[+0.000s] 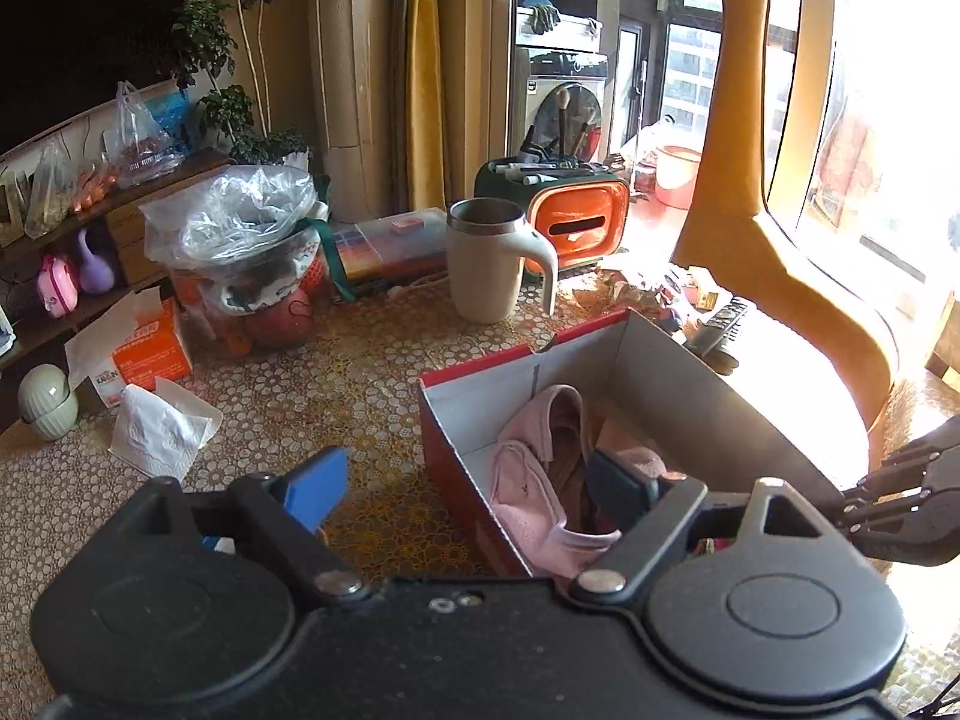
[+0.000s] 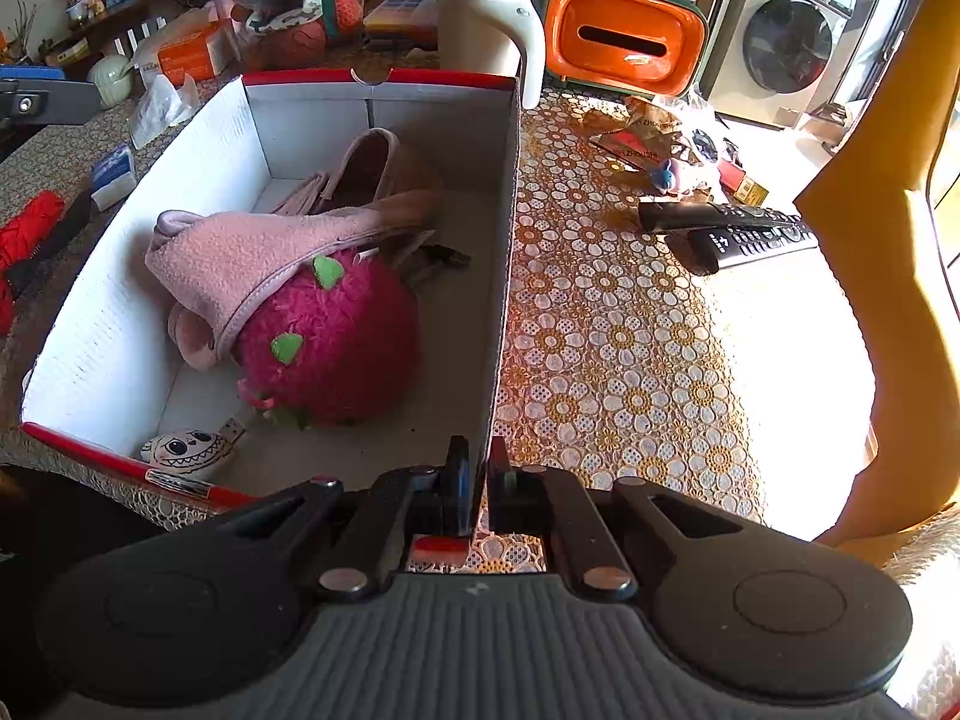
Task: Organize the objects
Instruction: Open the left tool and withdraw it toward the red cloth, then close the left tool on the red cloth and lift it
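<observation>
Pinching the box (image 2: 507, 276) wall is done by the right gripper (image 2: 478, 483); left gripper (image 1: 465, 483) is held spread wide over its corner.

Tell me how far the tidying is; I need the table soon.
Done: pink cloth, plush strawberry and small grinning toy lie in the shoebox. In hand: right gripper pinches the box wall; left gripper open. Left: remotes, mug, tissues.

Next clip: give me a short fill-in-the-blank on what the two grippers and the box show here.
1. The right gripper is shut on the box's ____ wall.
2. The left gripper has its jaws ____.
3. The pink towel partly covers a ____ plush ball.
4. Two remotes lie ____ the shoebox.

Missing: side; open; magenta; outside
</observation>
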`<state>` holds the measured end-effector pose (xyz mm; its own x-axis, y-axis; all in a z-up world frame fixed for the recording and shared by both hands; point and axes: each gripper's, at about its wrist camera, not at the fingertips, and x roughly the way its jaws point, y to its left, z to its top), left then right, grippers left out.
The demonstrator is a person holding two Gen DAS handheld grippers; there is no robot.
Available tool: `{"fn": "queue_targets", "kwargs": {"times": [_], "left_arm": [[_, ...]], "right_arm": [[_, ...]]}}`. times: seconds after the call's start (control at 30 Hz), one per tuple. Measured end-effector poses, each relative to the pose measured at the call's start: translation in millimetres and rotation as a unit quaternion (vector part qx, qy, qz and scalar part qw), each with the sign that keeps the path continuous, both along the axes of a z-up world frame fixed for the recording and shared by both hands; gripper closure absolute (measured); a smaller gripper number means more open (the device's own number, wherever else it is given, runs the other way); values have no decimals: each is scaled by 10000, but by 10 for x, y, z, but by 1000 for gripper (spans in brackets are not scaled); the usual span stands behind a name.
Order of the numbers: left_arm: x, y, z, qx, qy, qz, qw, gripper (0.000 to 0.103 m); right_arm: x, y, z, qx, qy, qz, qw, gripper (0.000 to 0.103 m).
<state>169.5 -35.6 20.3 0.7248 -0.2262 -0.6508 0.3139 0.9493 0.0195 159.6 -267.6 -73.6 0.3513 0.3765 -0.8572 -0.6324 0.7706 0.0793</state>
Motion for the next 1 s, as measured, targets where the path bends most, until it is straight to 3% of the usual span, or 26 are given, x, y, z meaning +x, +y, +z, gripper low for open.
{"fn": "queue_targets", "kwargs": {"times": [0.27, 0.57, 1.0], "left_arm": [[-224, 716, 45, -51, -139, 684, 9975, 14], [-337, 1460, -77, -14, -60, 1484, 9889, 5], [-195, 1867, -749, 68, 383, 2229, 9741, 2]], "right_arm": [[5, 23, -3, -63, 20, -15, 10000, 97], [9, 41, -2, -115, 60, -28, 9999, 97], [11, 61, -8, -168, 104, -135, 9997, 97]]}}
